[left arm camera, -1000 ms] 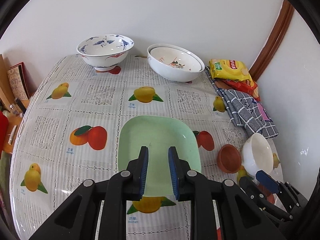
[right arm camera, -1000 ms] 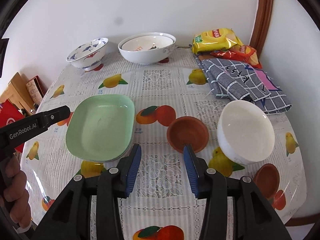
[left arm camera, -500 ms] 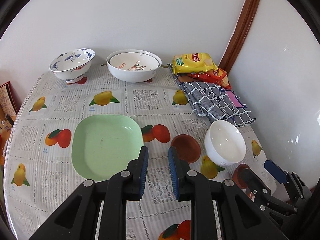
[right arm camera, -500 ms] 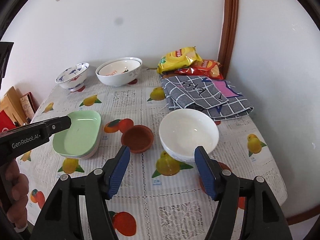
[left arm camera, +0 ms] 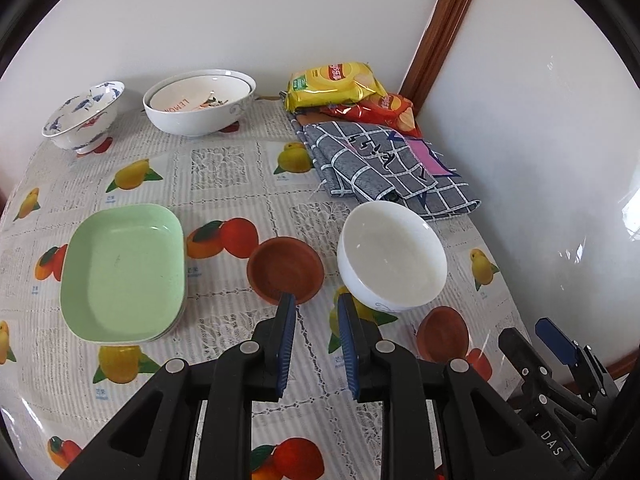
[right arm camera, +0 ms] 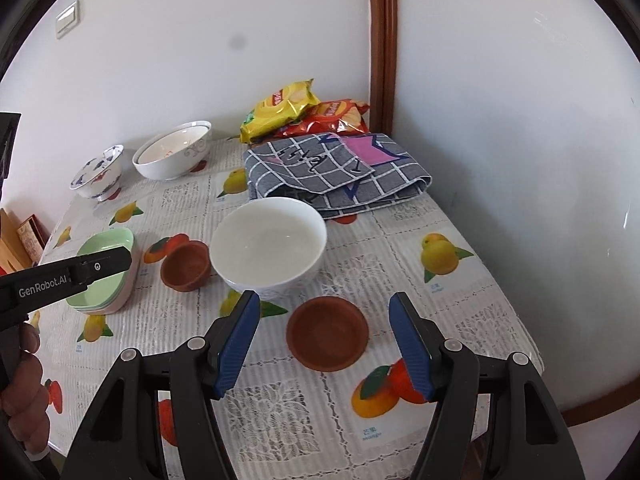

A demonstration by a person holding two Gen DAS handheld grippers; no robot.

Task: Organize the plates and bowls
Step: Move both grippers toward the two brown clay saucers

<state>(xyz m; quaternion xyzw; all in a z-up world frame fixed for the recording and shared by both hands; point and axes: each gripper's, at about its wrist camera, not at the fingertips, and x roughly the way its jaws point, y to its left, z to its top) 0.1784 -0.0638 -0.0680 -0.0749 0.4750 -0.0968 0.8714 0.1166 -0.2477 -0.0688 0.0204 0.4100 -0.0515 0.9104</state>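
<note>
A white bowl [left arm camera: 392, 256] [right arm camera: 268, 246] stands mid-table, with a brown saucer [left arm camera: 286, 270] [right arm camera: 186, 266] to its left and a second brown saucer [left arm camera: 442, 338] [right arm camera: 327, 334] nearer the front edge. Stacked green plates [left arm camera: 124, 272] [right arm camera: 106, 276] lie at the left. Nested large white bowls [left arm camera: 200, 102] and a blue-patterned bowl [left arm camera: 84, 114] sit by the wall. My left gripper [left arm camera: 316, 304] hovers short of the first saucer, its jaws narrowly apart and empty. My right gripper [right arm camera: 325, 300] is open wide above the near saucer, touching nothing.
A grey checked cloth [left arm camera: 384, 168] and two snack bags [left arm camera: 336, 86] fill the back right corner against the wall. The table's rounded edge [right arm camera: 532, 356] runs close on the right. A hand [right arm camera: 20, 400] holds the left gripper's handle at the left.
Both grippers have swung to the right, from the green plates toward the white bowl and saucers. The right jaws have spread wider. The left jaws kept their narrow gap.
</note>
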